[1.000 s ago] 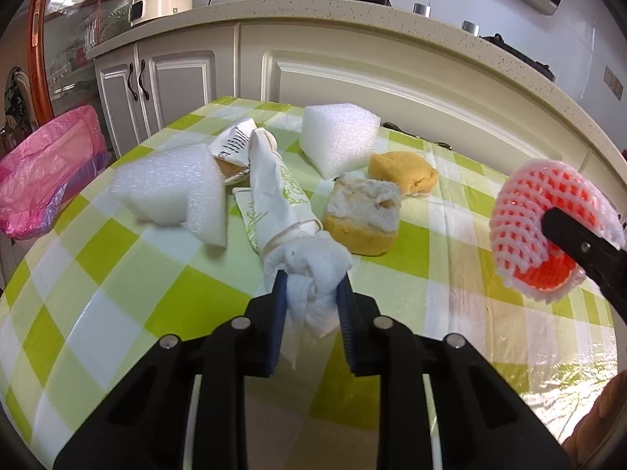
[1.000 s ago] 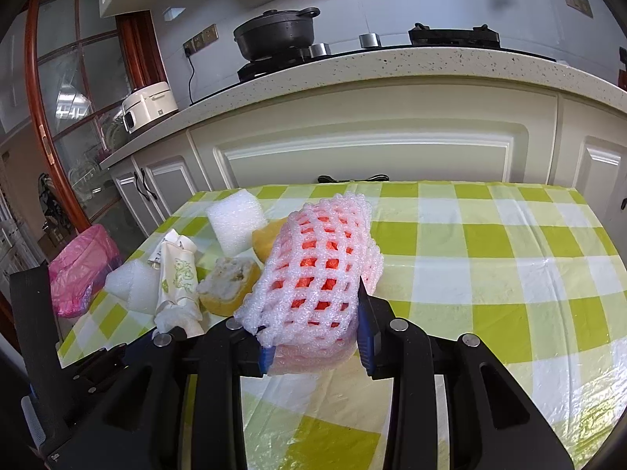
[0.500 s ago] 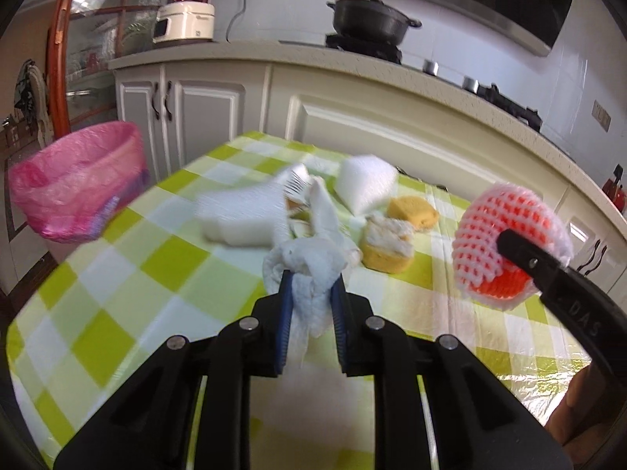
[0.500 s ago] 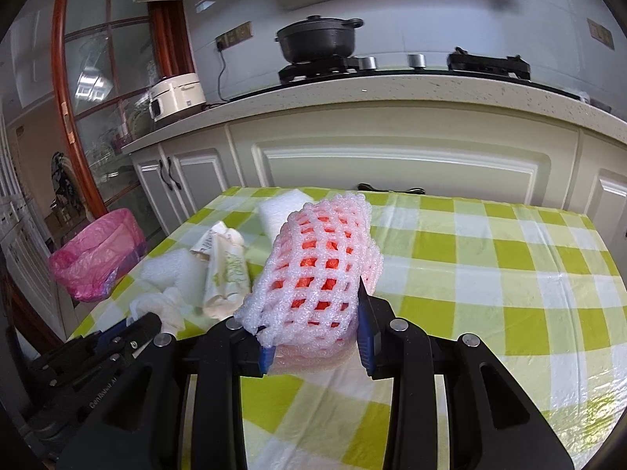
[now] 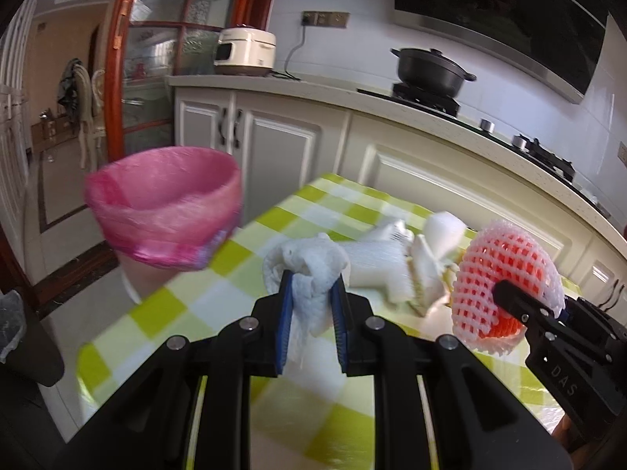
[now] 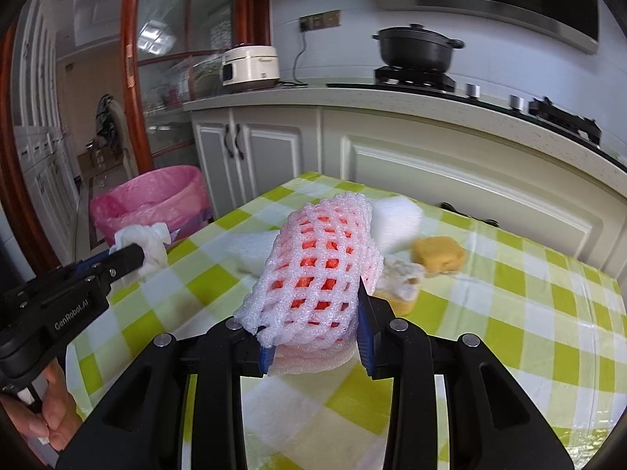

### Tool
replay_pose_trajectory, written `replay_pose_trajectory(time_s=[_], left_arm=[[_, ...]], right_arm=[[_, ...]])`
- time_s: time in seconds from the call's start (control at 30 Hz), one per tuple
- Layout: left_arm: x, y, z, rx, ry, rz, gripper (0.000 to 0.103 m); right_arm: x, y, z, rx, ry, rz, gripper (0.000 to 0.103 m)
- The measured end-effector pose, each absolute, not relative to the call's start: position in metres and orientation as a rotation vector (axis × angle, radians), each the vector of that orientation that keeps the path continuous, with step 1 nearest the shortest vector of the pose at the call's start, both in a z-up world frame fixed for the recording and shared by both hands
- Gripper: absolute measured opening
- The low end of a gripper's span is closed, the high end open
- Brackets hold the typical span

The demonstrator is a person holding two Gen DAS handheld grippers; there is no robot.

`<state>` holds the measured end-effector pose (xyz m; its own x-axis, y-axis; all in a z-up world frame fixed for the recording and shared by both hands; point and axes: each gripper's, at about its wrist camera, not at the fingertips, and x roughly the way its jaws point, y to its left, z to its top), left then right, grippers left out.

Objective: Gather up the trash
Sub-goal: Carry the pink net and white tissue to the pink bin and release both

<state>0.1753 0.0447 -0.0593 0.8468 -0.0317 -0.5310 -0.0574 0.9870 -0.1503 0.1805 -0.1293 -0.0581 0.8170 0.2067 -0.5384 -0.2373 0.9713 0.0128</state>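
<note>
White tissue (image 5: pixel 309 274), crumpled, is pinched between the closed blue pads of the left gripper (image 5: pixel 311 305), held above the near corner of a green-checked table (image 5: pixel 188 305). Beside it, the right gripper (image 6: pixel 313 313) is clamped on a pink foam net (image 6: pixel 321 266) wrapped around something orange-red, also lifted off the cloth. A bin (image 5: pixel 164 211) lined with a pink bag stands on the floor just past the table's edge. Foam blocks (image 6: pixel 395 219), a wrapper (image 5: pixel 415 266) and two yellow sponges (image 6: pixel 439 252) lie on the table, partly blurred.
</note>
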Motion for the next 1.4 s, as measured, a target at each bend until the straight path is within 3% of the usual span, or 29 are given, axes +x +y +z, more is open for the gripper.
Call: replay_pose_trajectory(time_s=[0.4,0.9,1.17,1.27,1.33,1.4], left_arm=[[0.169,0.106,-0.032,-0.099,0.479,0.136,0.019],[0.257,0.232,-0.009,-0.120,0.507,0.257,0.019],[0.313,0.284,-0.019,-0.187,0.543,0.247,0.019],[0.328,0.292,-0.030,-0.193,0.562,0.217,0.024],[0.338,0.296,-0.038,-0.204,0.585,0.194,0.035],[0.340,0.300,-0.045,-0.209,0.591,0.207,0.042]], right_arm=[[0.213,-0.042,-0.030,-0.165,0.513,0.453,0.033],[0.325,0.072,0.007,-0.226,0.474,0.732,0.033],[0.376,0.113,-0.014,-0.225,0.541,0.813,0.034],[0.389,0.124,-0.028,-0.221,0.591,0.831,0.037],[0.393,0.127,-0.038,-0.214,0.622,0.834,0.054],[0.396,0.128,-0.047,-0.204,0.643,0.837,0.056]])
